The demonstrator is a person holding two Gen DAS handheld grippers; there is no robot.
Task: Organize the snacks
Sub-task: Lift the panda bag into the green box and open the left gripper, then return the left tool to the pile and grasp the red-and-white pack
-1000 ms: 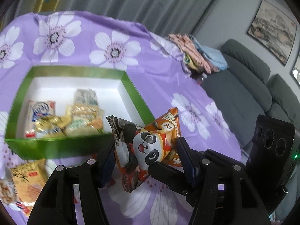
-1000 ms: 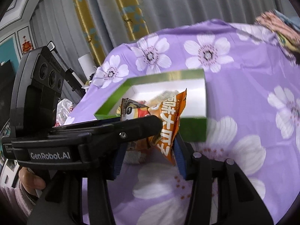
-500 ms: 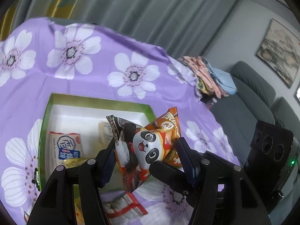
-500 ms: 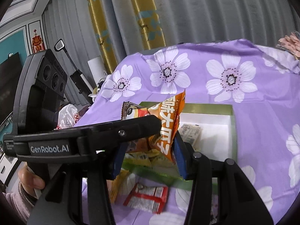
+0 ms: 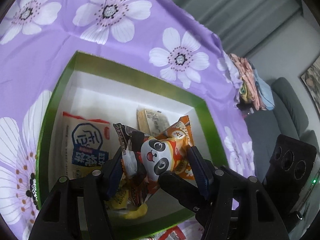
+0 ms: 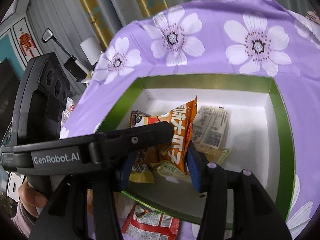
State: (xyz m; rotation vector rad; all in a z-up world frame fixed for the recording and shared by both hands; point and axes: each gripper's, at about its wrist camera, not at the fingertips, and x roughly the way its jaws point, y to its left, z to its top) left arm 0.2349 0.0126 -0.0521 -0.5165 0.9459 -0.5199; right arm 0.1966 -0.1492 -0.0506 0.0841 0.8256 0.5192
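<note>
- The green box sits on the surface, which is covered by a purple flowered cloth; it is the landmark for everything below.
- Already inside the box: a white packet with a blue seal print near the left wall, a pale biscuit packet toward the far wall, and a few yellow packets heaped against the near wall. Much of the white floor on the right side of the box is bare.
- The panda snack bag, orange and black, hangs above the inside of the box, over the near heap. It is not yet lying on the floor of the box.
- The left gripper is clamped on the bag, a blue pad pressed to each side of it.
- The right gripper has the same bag's orange end between its pads, and its jaws are opening. The right pad looks to stand just beside the foil, but the left gripper's finger crossing the view hides the other pad, so I cannot tell whether any pressure is left.
- Outside the box, just beside its near wall, a red and white packet lies on the cloth, so at least one snack remains to collect.
- Judgement: the task is well advanced but unfinished; the bag needs releasing into the box, then the loose packet follows.
</note>
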